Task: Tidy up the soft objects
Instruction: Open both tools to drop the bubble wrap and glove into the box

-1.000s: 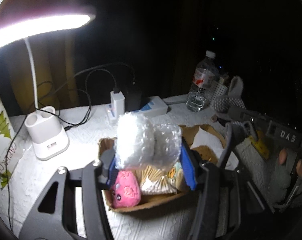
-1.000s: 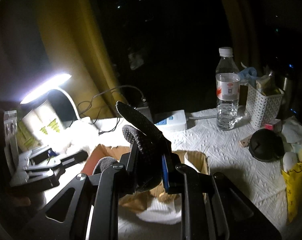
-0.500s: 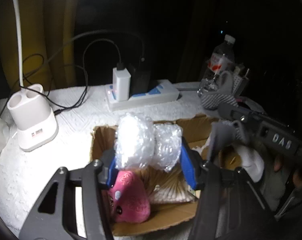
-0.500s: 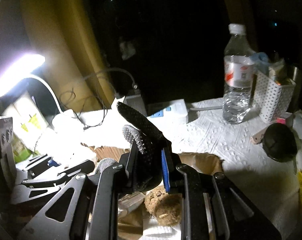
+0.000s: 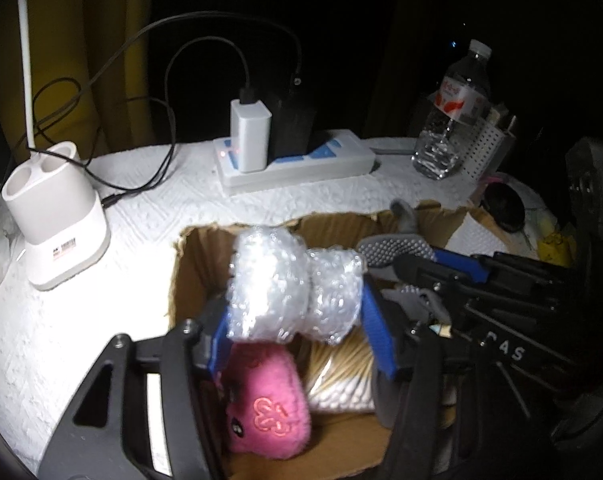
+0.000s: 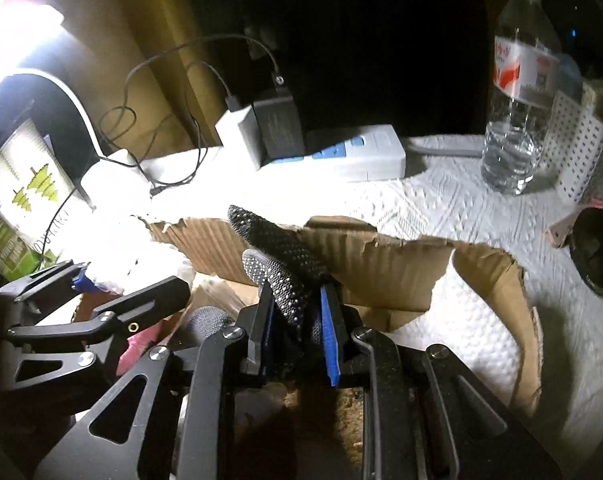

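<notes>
Left wrist: left tool, jaws opening, flanks the light, squashy bubble wrap roll; right tool pinches limp glove.

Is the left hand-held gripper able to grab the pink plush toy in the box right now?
Probably not yet. The left hand-held gripper has the bubble wrap roll between its opening jaws, right above the pink plush toy in the cardboard box. It must drop the roll first.
</notes>
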